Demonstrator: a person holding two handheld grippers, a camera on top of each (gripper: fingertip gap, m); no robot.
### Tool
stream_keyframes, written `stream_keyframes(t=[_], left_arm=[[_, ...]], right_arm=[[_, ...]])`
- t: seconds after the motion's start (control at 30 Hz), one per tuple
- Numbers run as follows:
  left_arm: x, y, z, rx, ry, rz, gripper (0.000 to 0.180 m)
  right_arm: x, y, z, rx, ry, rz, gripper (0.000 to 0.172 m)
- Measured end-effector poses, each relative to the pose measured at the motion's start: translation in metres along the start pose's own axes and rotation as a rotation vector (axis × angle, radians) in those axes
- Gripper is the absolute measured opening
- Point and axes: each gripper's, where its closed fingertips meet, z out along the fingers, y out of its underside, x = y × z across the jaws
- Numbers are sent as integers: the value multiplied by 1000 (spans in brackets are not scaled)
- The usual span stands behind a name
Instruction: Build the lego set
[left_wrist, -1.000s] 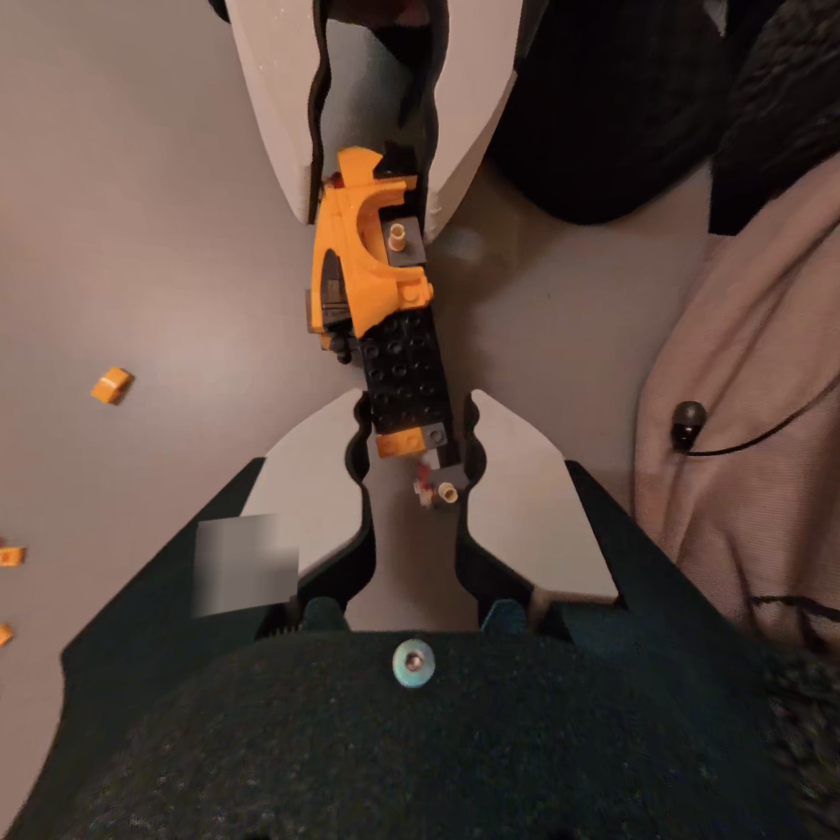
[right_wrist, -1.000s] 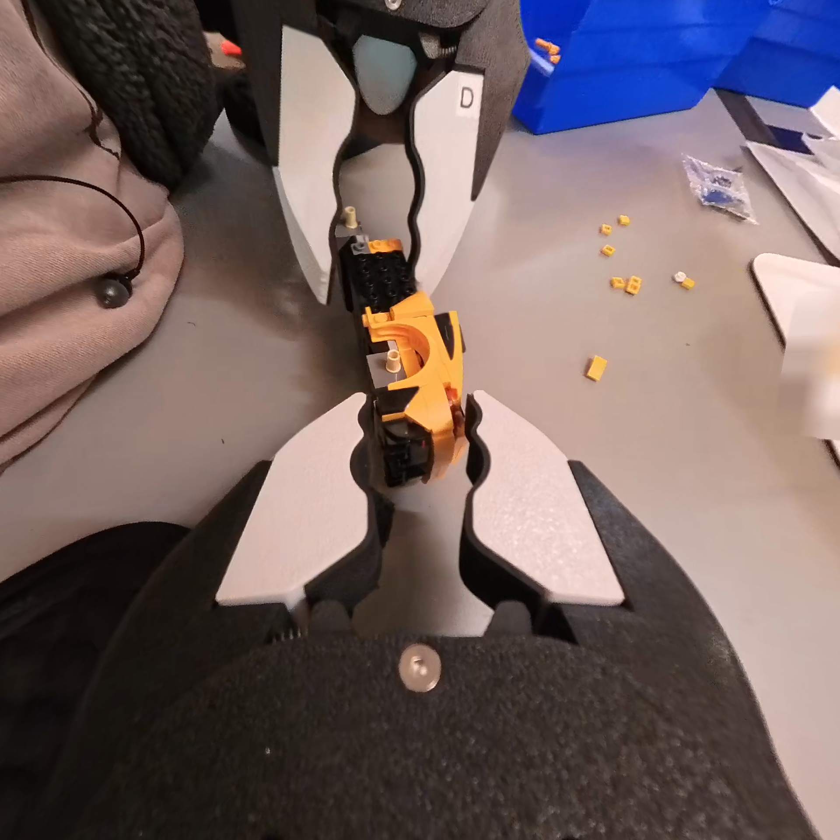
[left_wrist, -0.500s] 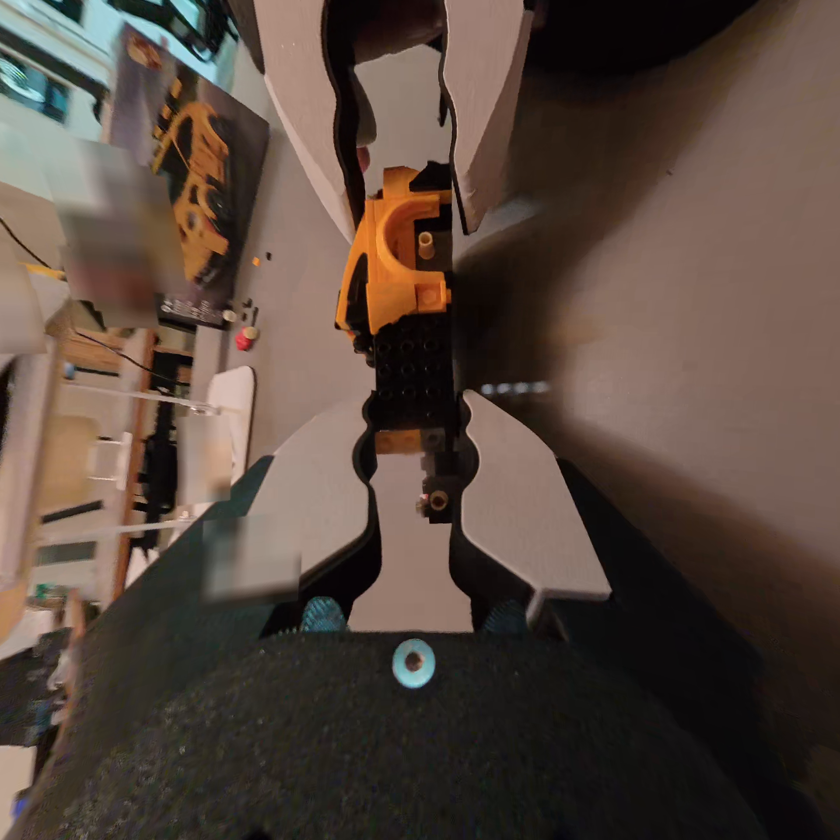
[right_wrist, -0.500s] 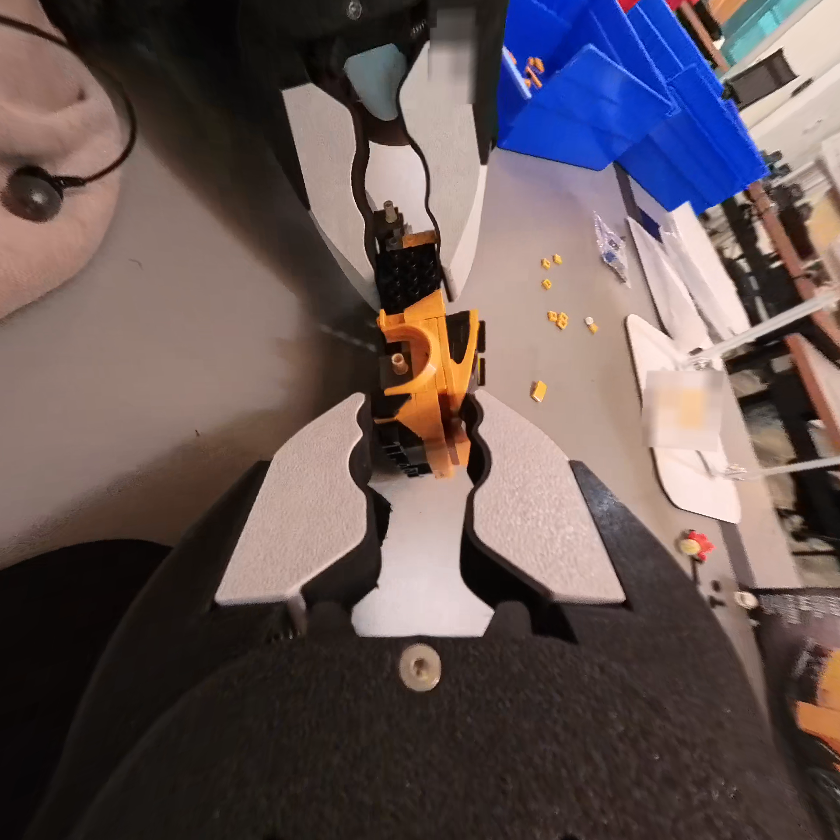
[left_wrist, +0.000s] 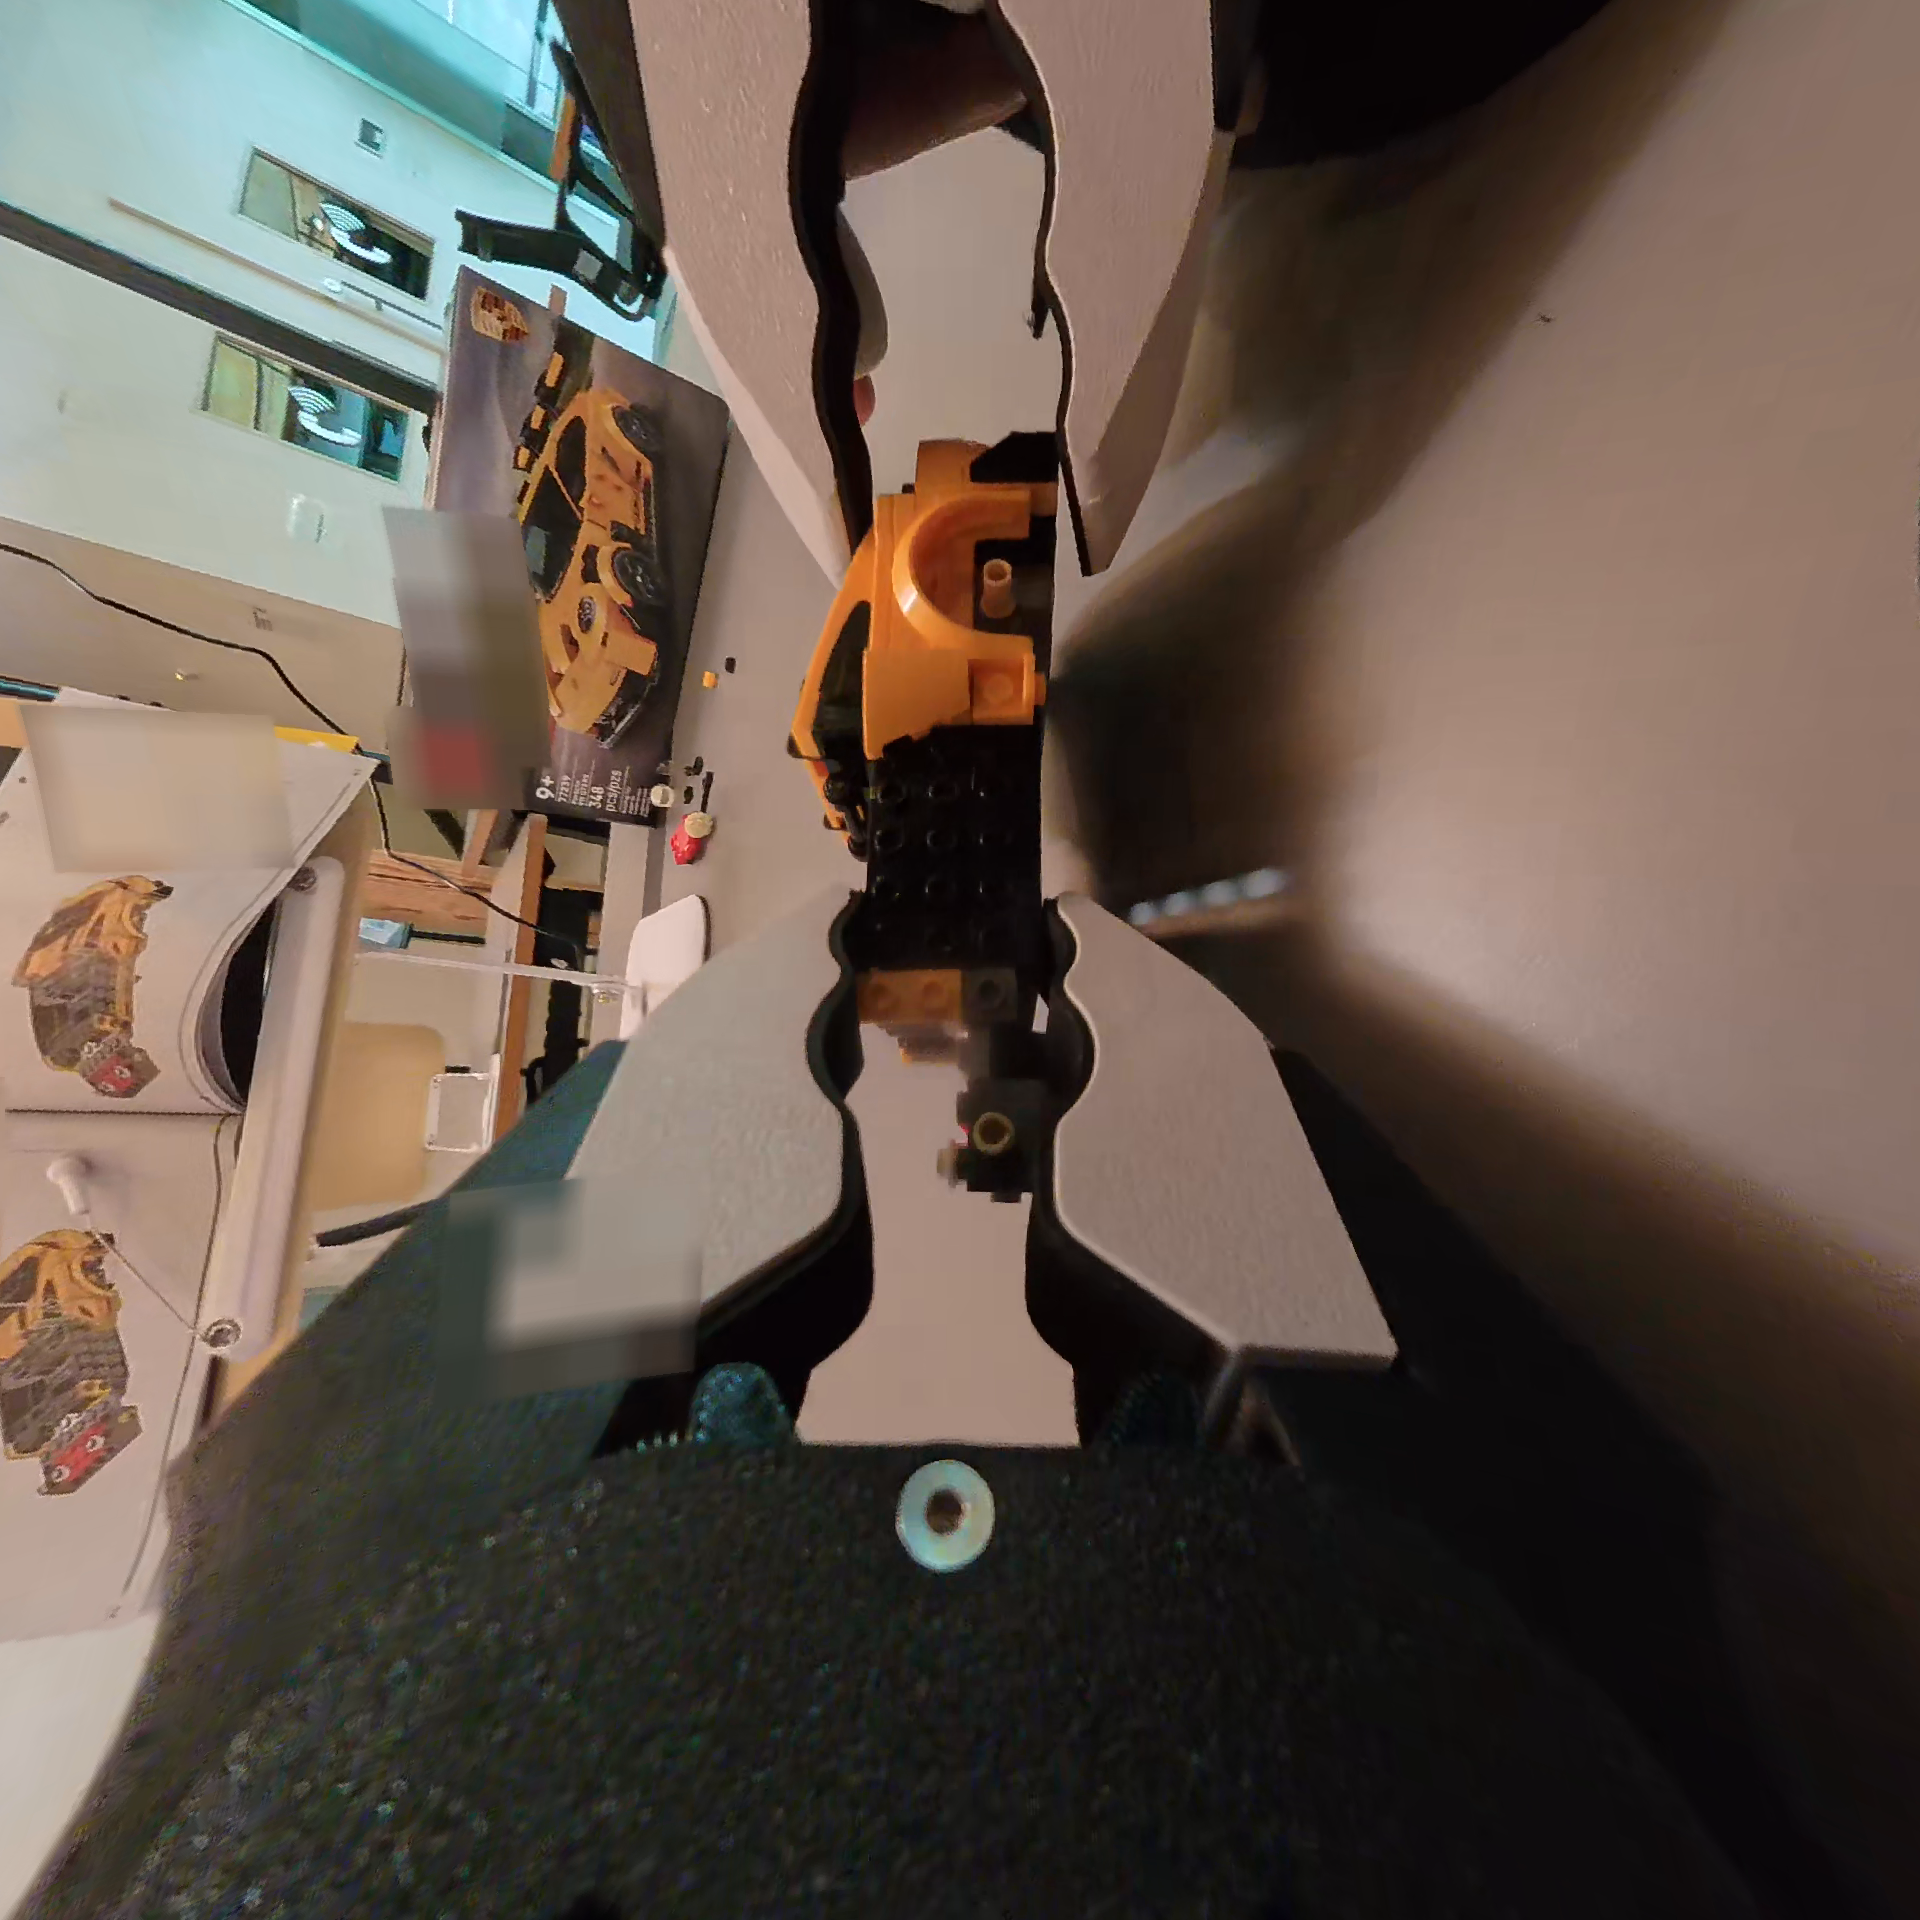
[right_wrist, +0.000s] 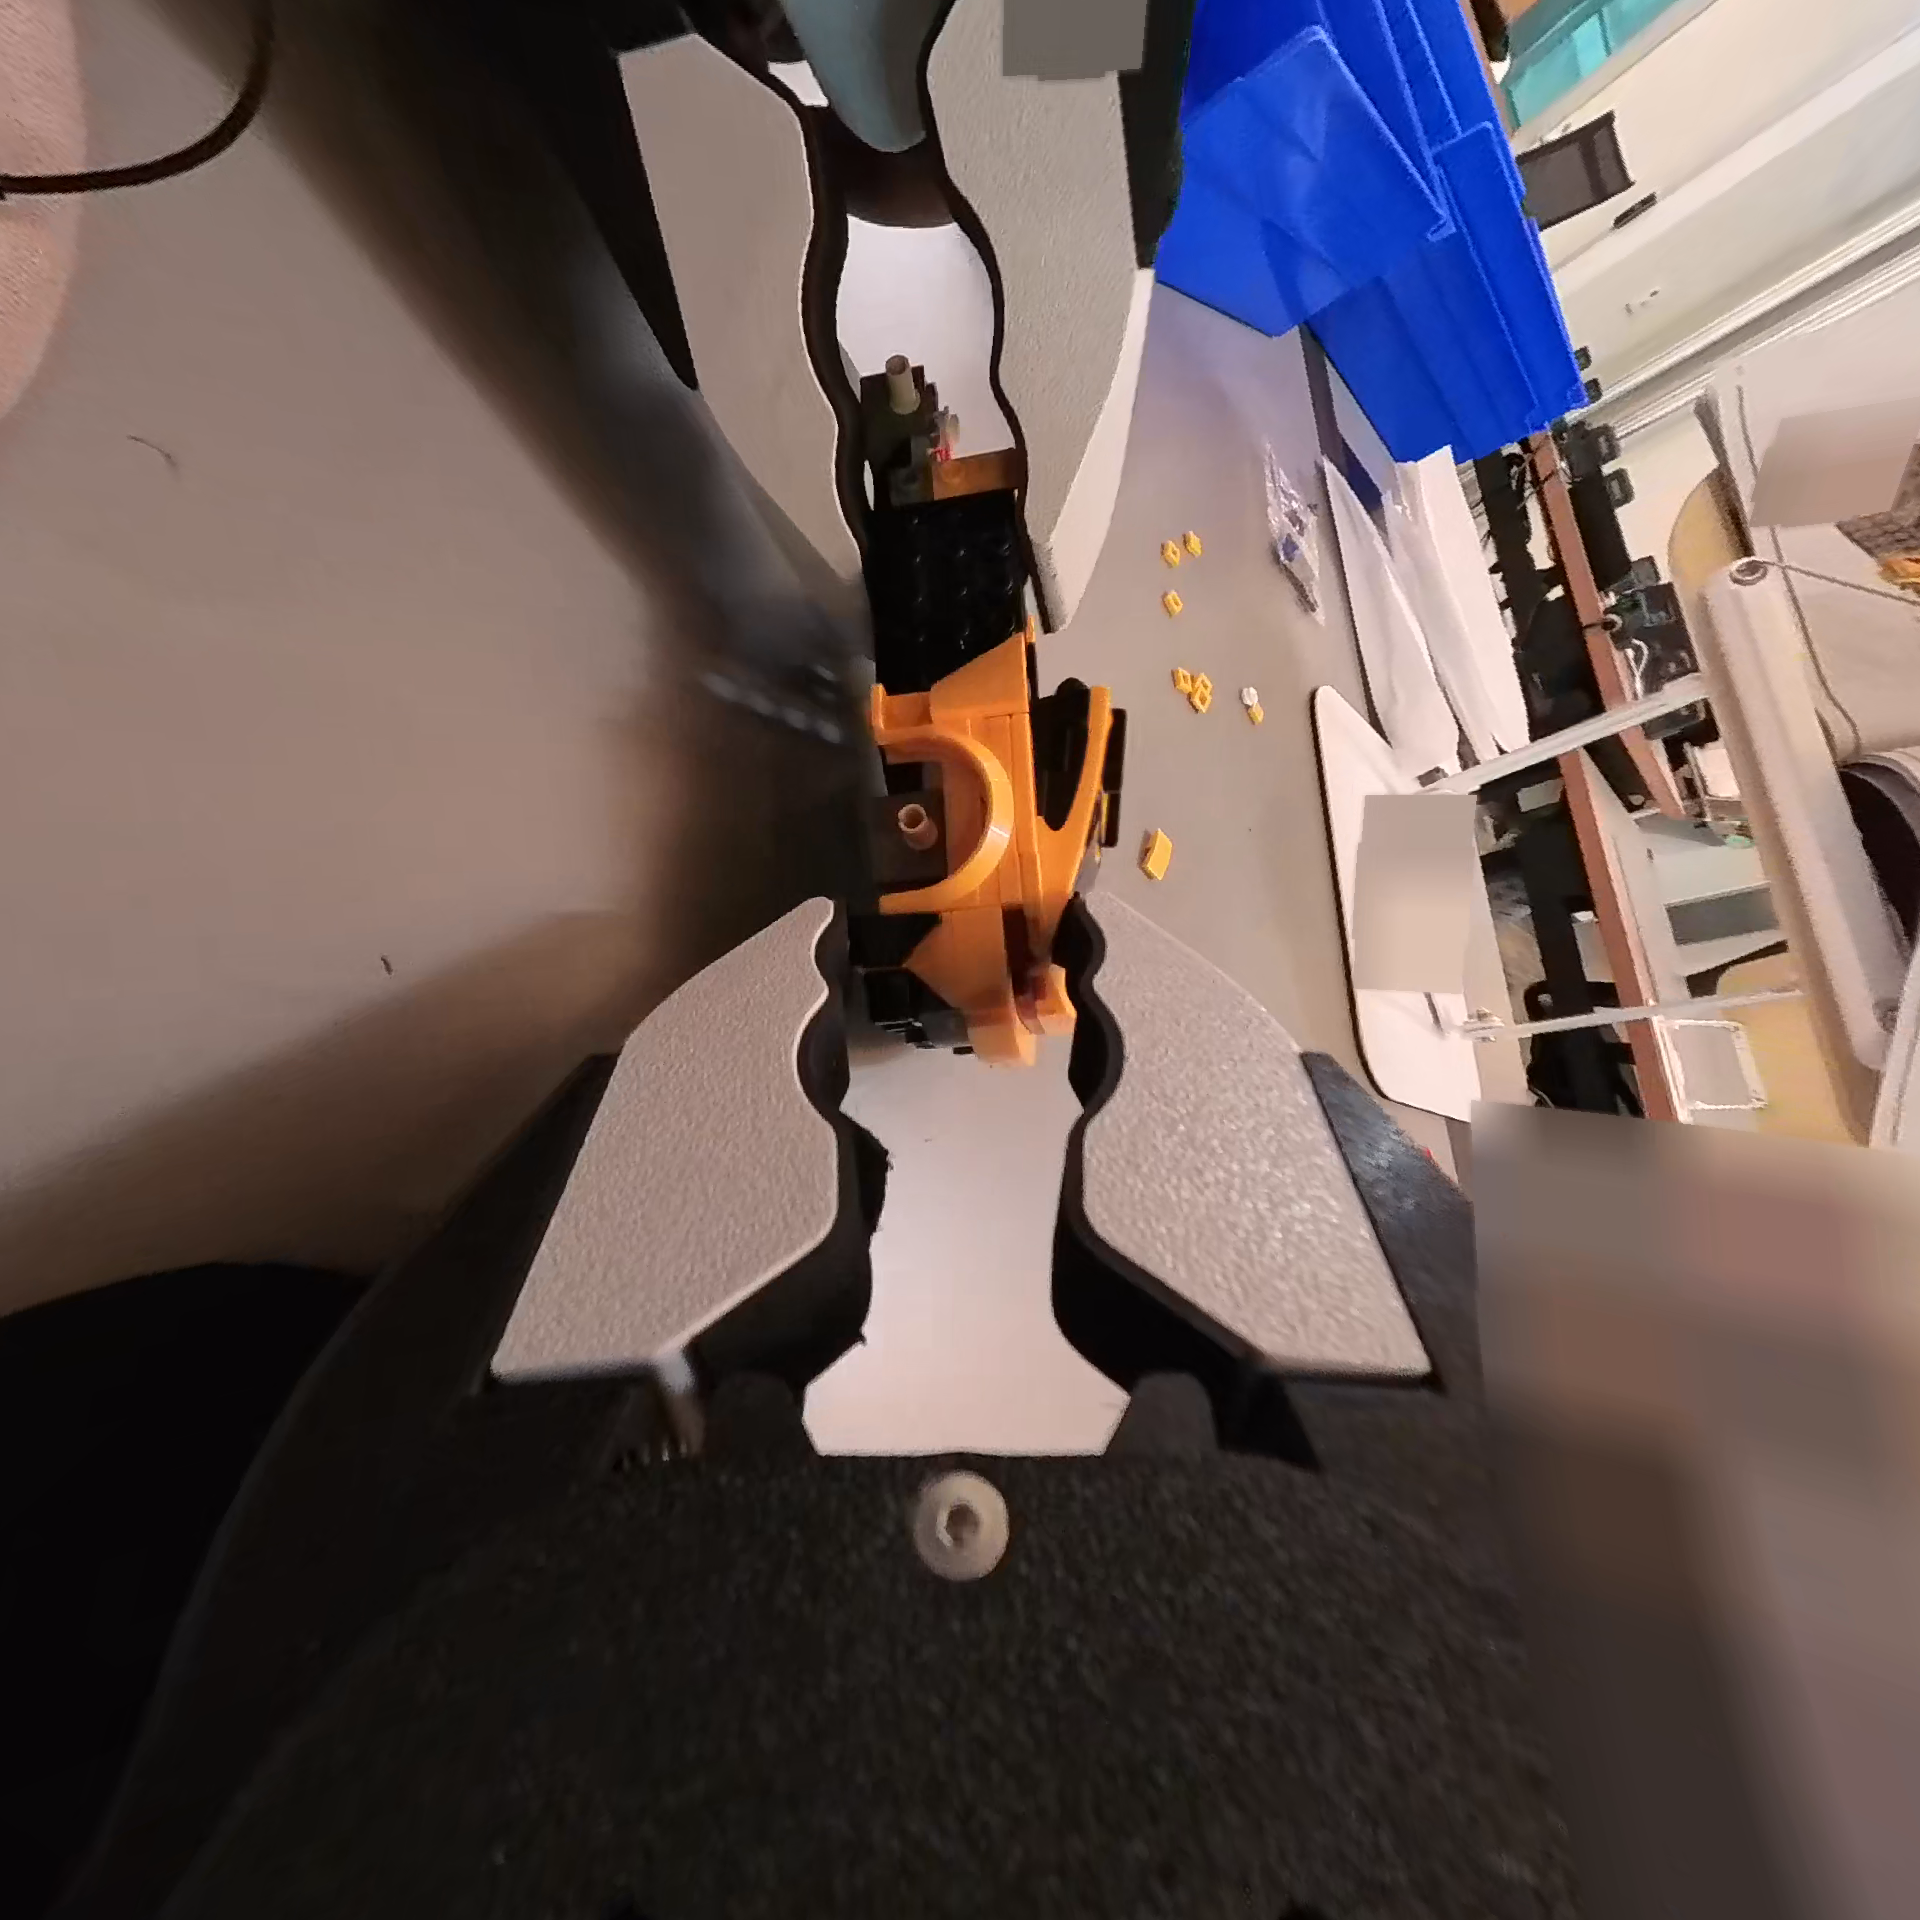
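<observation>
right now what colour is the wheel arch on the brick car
Orange, clearest on the wheel arch in the right wrist view.

The toy brick car (left_wrist: 935, 707) is of hard plastic, glossy on its orange shells and duller on the black studded plate. Each claw, left (left_wrist: 948, 935) and right (right_wrist: 961, 935), has pale grey fingers (right_wrist: 717, 1122) with a fine grainy, matt face and black rubbery wavy pads pressing on the car; the bodies behind them are black and rough, like coarse foam, each with a small shiny metal screw (left_wrist: 943, 1509). The counter (right_wrist: 312, 623) is grey, smooth and matt. The bins (right_wrist: 1382, 229) are glossy blue plastic. The box (left_wrist: 582, 540) is printed cardboard with a slight sheen
</observation>
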Motion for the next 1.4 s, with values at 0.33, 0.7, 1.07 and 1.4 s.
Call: stream_keyframes(t=[0.33,0.7,1.07,1.4], left_arm=[[-9,7,6,12,-3,77,31],[-12,4,8,89,-52,308,31],[-12,11,-5,175,242,-405,77],[2,12,8,157,444,-654,67]], right_arm=[[29,-7,-9,142,-274,768,65],[-3,14,42,-65,-629,647,81],[0,18,44,-75,-330,462,81],[6,0,40,6,-232,359,81]])
